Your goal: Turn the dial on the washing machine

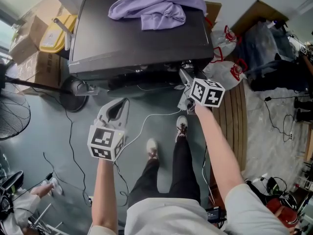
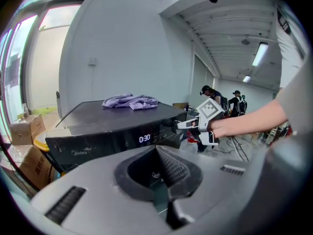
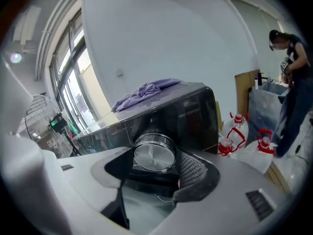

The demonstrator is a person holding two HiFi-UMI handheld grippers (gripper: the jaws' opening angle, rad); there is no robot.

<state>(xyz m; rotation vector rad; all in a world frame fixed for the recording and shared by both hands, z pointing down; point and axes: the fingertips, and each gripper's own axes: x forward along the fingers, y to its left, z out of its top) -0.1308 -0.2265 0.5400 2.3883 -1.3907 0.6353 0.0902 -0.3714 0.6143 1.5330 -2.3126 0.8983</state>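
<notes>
The dark washing machine [image 1: 142, 38] stands ahead with a purple cloth [image 1: 156, 4] on its lid. My right gripper [image 1: 185, 77] reaches its front panel at the right end. In the right gripper view the round silver dial [image 3: 153, 152] sits between the jaws, and the ribbed pad [image 3: 191, 173] lies against its rim. My right gripper [image 3: 155, 161] is shut on it. My left gripper [image 1: 117, 109] hangs back from the machine, shut with nothing in it [image 2: 159, 163]. The panel display [image 2: 144, 139] reads 0:30.
A fan [image 1: 10, 116] and its stand base [image 1: 73, 94] are at the left, with cardboard boxes [image 1: 34, 48] behind. Plastic bags with red handles [image 1: 230, 65] lie right of the machine beside wooden boards [image 1: 234, 116]. Cables cross the floor. People [image 2: 210, 94] stand behind.
</notes>
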